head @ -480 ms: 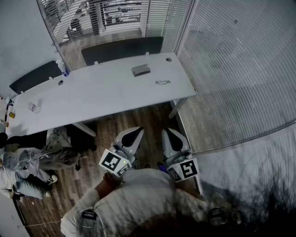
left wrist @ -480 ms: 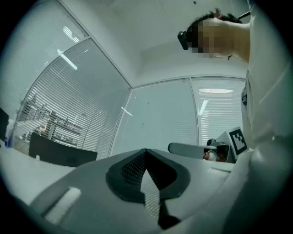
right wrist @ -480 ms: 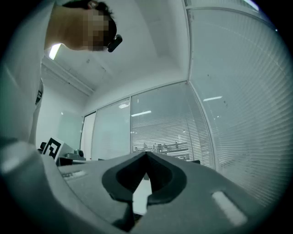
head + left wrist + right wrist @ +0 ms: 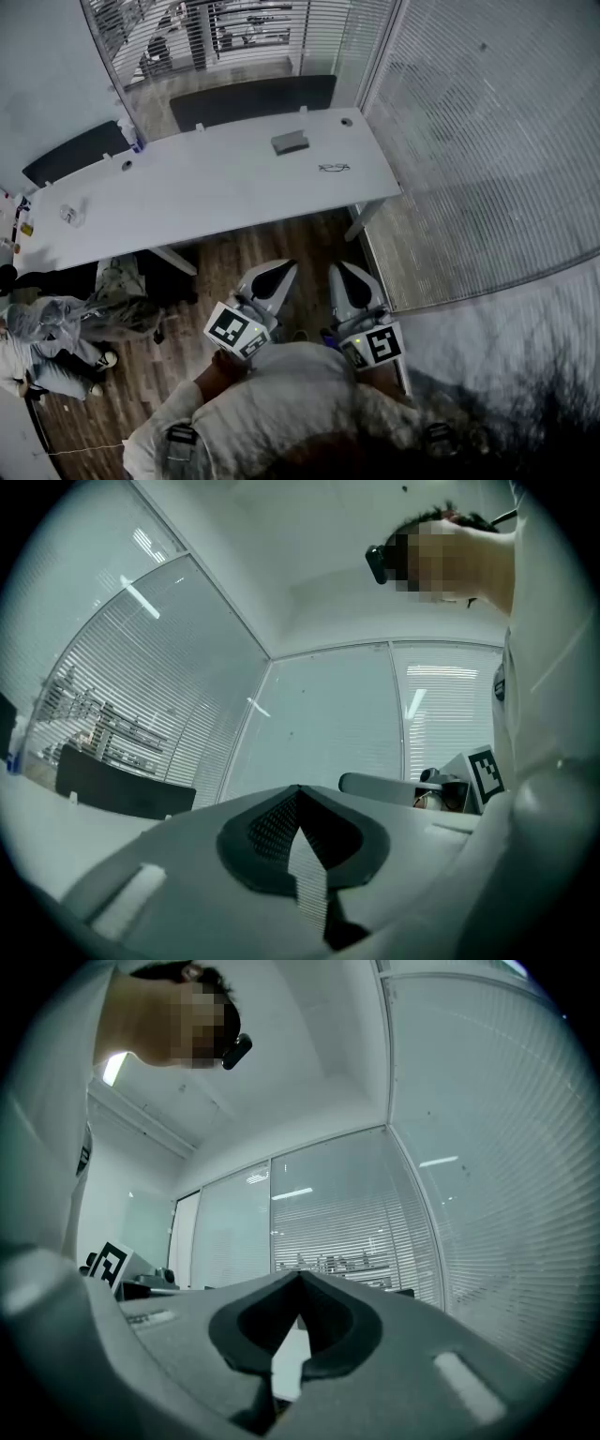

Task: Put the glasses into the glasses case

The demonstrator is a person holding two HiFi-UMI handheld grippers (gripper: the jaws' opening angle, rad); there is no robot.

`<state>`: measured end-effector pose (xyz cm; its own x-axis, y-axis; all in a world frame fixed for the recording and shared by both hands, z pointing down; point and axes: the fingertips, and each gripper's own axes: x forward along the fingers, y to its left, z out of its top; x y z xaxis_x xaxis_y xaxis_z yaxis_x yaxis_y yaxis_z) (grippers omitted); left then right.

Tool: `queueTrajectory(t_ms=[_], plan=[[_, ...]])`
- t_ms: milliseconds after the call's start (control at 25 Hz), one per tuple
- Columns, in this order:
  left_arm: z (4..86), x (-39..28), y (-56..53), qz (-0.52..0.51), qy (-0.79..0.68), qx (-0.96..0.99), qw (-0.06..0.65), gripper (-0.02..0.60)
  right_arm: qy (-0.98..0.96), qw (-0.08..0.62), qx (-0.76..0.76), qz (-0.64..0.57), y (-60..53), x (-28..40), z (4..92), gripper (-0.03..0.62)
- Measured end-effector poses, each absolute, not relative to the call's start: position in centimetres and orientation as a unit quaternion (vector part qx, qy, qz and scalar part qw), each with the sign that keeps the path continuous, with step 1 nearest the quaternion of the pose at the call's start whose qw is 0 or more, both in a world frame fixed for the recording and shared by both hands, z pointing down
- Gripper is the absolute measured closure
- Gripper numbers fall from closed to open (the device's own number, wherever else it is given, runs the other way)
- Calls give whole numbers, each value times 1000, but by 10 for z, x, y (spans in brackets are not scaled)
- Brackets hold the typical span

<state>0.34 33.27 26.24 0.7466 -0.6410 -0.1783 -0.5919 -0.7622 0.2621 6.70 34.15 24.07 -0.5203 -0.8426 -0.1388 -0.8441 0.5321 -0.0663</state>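
Observation:
A pair of thin-framed glasses (image 4: 334,168) lies near the right end of the white table (image 4: 206,192). A grey glasses case (image 4: 290,142) rests a little behind and to the left of them. Both grippers hang close to my chest over the wood floor, well short of the table. My left gripper (image 4: 281,265) (image 4: 300,789) is shut with nothing in it. My right gripper (image 4: 339,266) (image 4: 300,1277) is also shut and empty. The two gripper views point slightly upward at glass walls and ceiling, so neither shows the glasses or the case.
Black chairs (image 4: 253,98) stand behind the table. A small bottle (image 4: 134,141) and a clear object (image 4: 67,216) sit at the table's left end. A seated person (image 4: 56,328) is at the left. Glass walls with blinds (image 4: 487,141) close off the right side.

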Motion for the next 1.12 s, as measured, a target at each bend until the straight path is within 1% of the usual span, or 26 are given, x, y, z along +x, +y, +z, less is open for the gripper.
queueTrajectory(t_ms=[160,280,440,640,840,1120], plan=[[261,4,331,-128,-330,931,94,583,864,75,-498,-1,336,74,244,594],[261,9,332,-131,-328,931,92,583,865,92,-494,-9,338,76,240,592],[260,15,334,-131,-325,932,92,581,864,86,-496,0,341,84,243,592],[259,36,333,-126,-330,931,94,581,866,88,-492,-11,340,105,240,592],[245,42,324,-130,-326,934,65,581,868,96,-488,8,330,105,230,592],[253,61,326,-124,-329,933,76,581,868,89,-488,-5,335,122,240,592]])
